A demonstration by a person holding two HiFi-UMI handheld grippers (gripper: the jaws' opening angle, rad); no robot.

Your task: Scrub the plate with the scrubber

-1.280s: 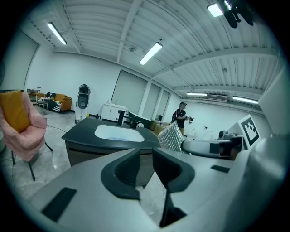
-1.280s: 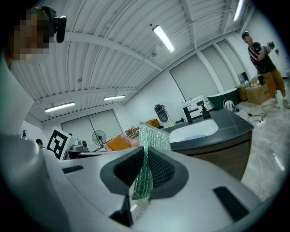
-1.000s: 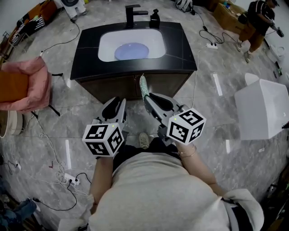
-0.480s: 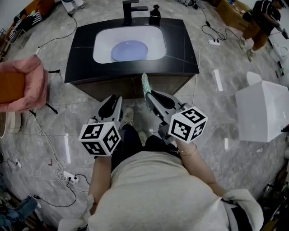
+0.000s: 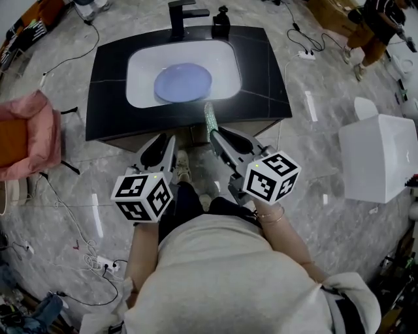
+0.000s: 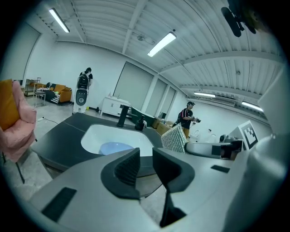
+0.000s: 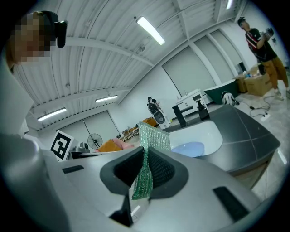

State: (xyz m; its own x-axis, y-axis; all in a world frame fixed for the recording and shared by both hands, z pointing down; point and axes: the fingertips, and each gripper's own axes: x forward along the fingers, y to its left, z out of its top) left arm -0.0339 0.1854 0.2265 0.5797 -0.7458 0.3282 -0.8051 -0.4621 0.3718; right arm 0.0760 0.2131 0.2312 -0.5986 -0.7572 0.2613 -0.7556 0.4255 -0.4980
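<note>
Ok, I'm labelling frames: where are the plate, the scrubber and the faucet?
plate (image 5: 183, 82), head view, centre of its blue face.
scrubber (image 7: 153, 140), right gripper view, green mesh above the jaws.
faucet (image 5: 177, 17), head view, its black upright post.

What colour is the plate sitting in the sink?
The plate is pale lavender-blue, plain with no pattern; the head view shows it best.

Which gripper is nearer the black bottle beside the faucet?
Right. The right gripper, holding the scrubber, faces the bottle across the sink; the left gripper is farther left.
</note>
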